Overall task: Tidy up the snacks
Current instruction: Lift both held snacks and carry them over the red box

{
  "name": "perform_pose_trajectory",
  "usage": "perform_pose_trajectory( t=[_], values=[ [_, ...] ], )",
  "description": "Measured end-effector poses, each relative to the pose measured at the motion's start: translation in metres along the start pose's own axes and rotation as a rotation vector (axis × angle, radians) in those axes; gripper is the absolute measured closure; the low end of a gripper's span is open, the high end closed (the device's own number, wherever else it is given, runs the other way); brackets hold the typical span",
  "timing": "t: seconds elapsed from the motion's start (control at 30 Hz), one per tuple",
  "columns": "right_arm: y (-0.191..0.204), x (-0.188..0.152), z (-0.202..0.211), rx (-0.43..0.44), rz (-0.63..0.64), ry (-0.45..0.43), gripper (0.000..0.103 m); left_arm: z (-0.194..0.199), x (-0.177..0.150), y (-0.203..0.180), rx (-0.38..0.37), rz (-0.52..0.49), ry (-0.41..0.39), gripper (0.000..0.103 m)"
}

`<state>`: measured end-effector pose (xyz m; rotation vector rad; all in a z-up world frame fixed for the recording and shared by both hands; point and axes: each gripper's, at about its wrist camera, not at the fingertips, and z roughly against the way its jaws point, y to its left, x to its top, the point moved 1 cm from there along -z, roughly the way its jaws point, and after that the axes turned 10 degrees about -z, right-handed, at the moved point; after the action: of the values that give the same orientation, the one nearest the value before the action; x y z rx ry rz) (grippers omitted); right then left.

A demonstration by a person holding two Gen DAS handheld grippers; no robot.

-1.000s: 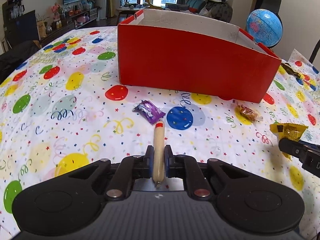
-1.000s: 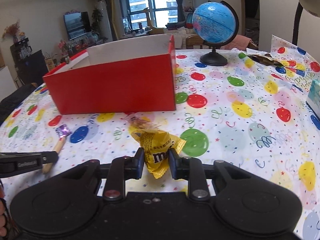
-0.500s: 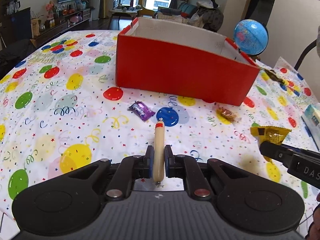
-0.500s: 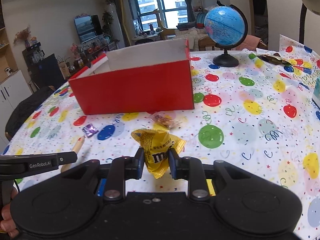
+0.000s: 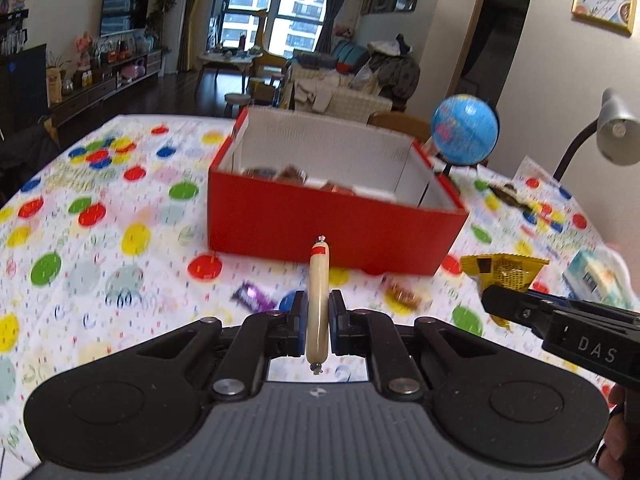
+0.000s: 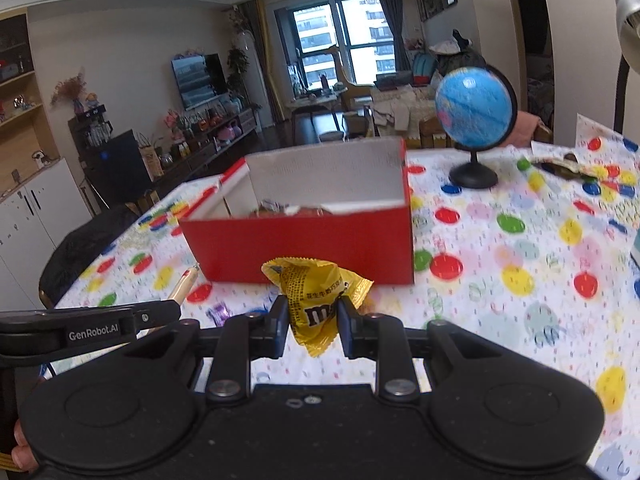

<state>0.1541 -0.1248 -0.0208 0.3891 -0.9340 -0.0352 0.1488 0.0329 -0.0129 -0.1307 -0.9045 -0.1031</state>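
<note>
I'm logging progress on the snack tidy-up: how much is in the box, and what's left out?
Done: a few wrapped snacks already lie inside the red box, though they are too blurred to count. In hand: the left gripper clamps a sausage stick, and the right gripper clamps a yellow M&M's packet; neither is over the box. Left: a purple candy and an amber wrapped candy on the tablecloth.

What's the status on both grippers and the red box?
Left gripper shut on tan sausage stick. Right gripper shut on yellow candy packet. Open red cardboard box ahead, snacks inside. Nothing blocking; purple-wrapped candy remains on tablecloth.
</note>
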Motion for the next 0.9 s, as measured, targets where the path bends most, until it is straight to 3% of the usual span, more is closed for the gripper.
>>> perform_pose_trajectory(
  t=[0.4,0.9],
  values=[
    [0.015,0.061,-0.002,0.022,0.023,-0.074,0.079,0.006,0.064,-0.004,0.011,-0.031,-0.088,0.092],
    [0.013,0.098,-0.046,-0.024,0.059,-0.086,0.079,-0.037,0.112,0.008,0.050,-0.080,-0.084,0.092]
  ],
)
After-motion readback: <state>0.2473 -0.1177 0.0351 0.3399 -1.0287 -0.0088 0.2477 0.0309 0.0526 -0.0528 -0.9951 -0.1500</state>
